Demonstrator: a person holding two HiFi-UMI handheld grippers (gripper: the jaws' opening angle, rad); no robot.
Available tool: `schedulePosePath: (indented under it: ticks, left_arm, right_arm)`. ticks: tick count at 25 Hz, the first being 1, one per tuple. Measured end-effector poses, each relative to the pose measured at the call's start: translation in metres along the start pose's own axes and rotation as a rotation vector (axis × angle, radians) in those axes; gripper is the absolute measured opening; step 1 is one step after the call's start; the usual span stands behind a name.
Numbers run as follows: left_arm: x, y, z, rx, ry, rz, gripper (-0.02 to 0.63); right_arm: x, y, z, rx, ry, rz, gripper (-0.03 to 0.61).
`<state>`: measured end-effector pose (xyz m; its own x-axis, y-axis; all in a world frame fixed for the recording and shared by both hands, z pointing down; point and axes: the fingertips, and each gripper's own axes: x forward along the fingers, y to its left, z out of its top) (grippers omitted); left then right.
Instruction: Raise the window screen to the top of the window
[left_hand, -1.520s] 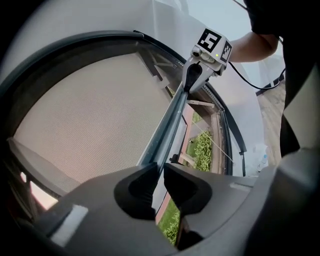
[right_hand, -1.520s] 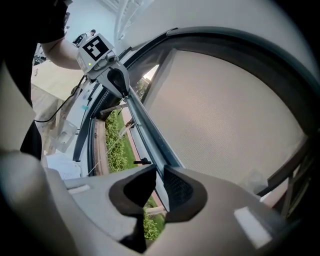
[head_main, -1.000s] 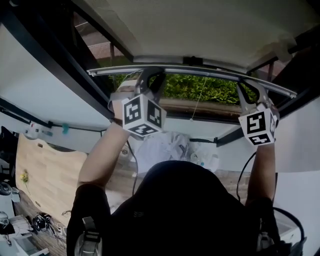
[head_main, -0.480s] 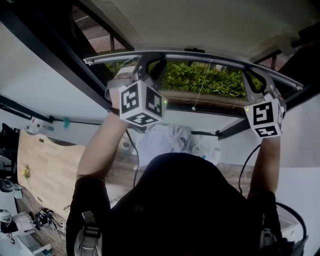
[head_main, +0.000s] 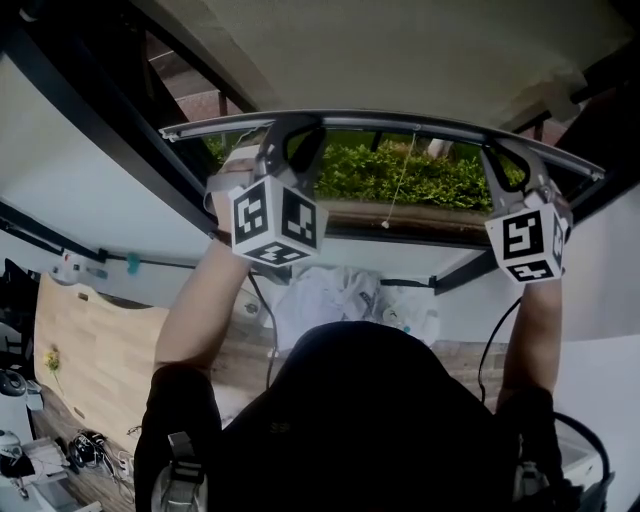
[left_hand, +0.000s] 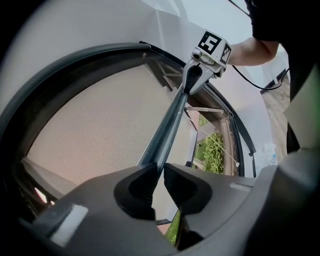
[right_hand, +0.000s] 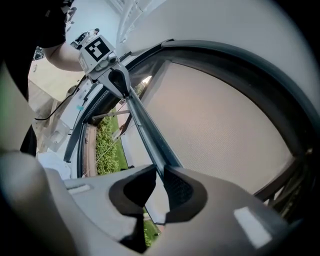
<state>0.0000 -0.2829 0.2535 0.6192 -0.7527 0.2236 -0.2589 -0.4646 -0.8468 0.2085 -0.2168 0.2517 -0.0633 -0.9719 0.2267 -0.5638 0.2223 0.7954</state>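
Down at eight o'clock in the head view, a wooden tabletop (head_main: 90, 350) can be seen, with small clutter at its near corner that cannot be made out. Up at eleven o'clock, the left claw (head_main: 293, 130) is held high on a raised arm, and it is clenched on the bottom rail (head_main: 400, 122) of the window screen (head_main: 400, 50). This is confirmed in the left gripper view: the rail (left_hand: 167, 130) is pinched between the pads of the left claw (left_hand: 159, 172), with the beige mesh (left_hand: 100, 125) spread out at nine o'clock of it.

The rail is stretched across twelve o'clock, with the screen above it and open window below. A thin pull cord (head_main: 398, 185) is seen hanging under the rail's middle, in front of a green hedge (head_main: 440, 185) outside.

Over at two o'clock, the right claw (head_main: 508, 152) is raised just as high and is likewise clamped on the rail. In the right gripper view the rail (right_hand: 147, 130) is gripped between the pads of the right claw (right_hand: 160, 175), and the mesh (right_hand: 215, 115) is seen at three o'clock.
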Motion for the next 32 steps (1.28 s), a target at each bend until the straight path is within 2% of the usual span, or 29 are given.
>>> schedulePosePath:
  ticks: [6,23,32]
  left_arm:
    - [-0.001,0.006,0.004,0.027,0.004,-0.005,0.046]
    - [-0.015,0.050,0.029,0.067,-0.041,0.074,0.044]
    - [-0.020,0.067,0.039,0.081,-0.037,0.091,0.045]
  right_arm:
    - [-0.001,-0.006,0.004,-0.012,-0.003,-0.007,0.049]
    - [-0.015,-0.046,0.034,-0.057,-0.051,-0.081,0.048]
    - [-0.020,-0.061,0.046,-0.077,-0.071,-0.116,0.048]
